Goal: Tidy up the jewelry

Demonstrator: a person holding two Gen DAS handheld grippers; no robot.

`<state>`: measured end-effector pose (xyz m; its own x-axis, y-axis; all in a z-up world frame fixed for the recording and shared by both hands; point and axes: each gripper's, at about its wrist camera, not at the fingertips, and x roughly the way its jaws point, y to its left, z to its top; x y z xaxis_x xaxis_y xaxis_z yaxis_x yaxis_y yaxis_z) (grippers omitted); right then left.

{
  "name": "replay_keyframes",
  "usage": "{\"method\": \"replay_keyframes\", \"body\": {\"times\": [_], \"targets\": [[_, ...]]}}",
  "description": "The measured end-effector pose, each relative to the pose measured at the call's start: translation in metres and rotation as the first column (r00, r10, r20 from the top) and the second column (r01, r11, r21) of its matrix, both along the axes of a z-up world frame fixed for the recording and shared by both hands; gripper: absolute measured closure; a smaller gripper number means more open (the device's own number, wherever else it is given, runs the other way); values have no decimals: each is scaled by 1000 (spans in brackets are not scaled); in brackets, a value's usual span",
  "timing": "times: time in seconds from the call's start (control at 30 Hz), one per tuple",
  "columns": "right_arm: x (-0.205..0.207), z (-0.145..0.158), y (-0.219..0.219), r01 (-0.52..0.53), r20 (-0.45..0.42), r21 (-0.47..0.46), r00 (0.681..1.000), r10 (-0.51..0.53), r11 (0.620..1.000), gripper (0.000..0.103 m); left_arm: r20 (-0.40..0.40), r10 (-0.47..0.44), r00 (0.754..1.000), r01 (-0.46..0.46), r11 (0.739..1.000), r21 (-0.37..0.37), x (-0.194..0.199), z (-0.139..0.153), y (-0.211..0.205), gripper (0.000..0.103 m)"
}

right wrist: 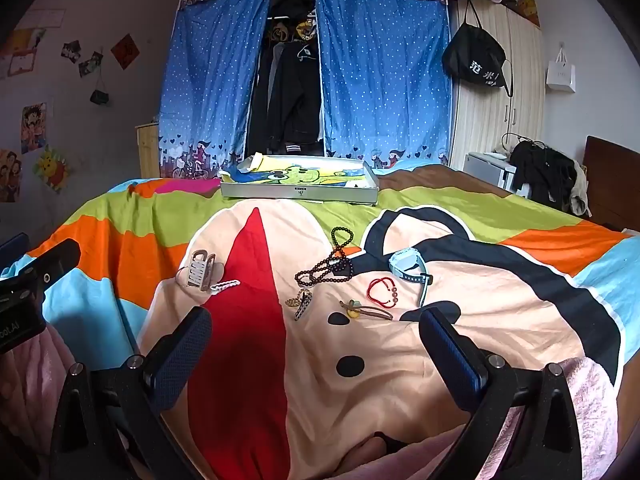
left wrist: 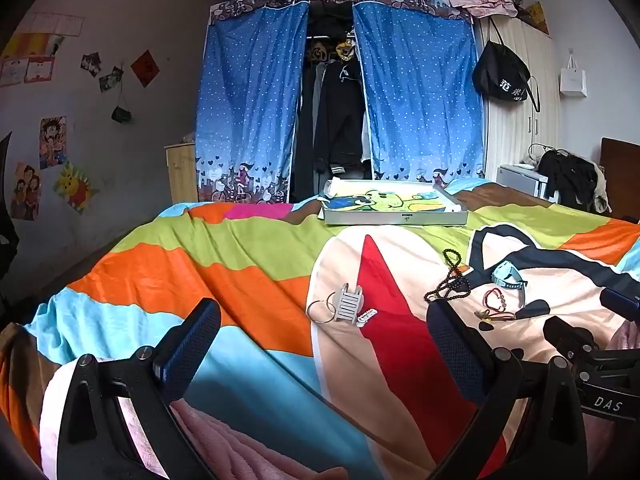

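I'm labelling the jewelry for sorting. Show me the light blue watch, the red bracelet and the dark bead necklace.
light blue watch (right wrist: 401,261), right wrist view, on its face.
red bracelet (right wrist: 375,282), right wrist view, on the cord's upper left arc.
dark bead necklace (right wrist: 337,267), right wrist view, on the bunched beads.

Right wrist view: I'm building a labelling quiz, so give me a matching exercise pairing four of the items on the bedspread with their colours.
Things:
1. watch
2. string bracelet
3. bead necklace
4. hair claw clip

Colours:
A. dark brown
B. light blue
C. grey
D. red

Pairs: 1-B, 2-D, 3-A, 4-C
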<state>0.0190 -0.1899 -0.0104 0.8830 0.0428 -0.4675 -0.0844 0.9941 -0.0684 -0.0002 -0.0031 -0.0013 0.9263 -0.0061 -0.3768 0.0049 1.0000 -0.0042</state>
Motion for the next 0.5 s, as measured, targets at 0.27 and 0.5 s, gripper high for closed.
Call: {"method": "replay_keyframes", "body": {"times": [0.27, 0.5], "targets": [[0, 0, -1, 2, -1, 1, 1000, -2, 1000, 0, 1, 0, 1000, 0, 1000, 1, 0, 0, 0, 2], [1, -1, -1, 1, -1, 2, 1000, -1, 1000, 0, 2, -3, 1000, 3, 1000, 1, 0, 0, 0, 2]]}}
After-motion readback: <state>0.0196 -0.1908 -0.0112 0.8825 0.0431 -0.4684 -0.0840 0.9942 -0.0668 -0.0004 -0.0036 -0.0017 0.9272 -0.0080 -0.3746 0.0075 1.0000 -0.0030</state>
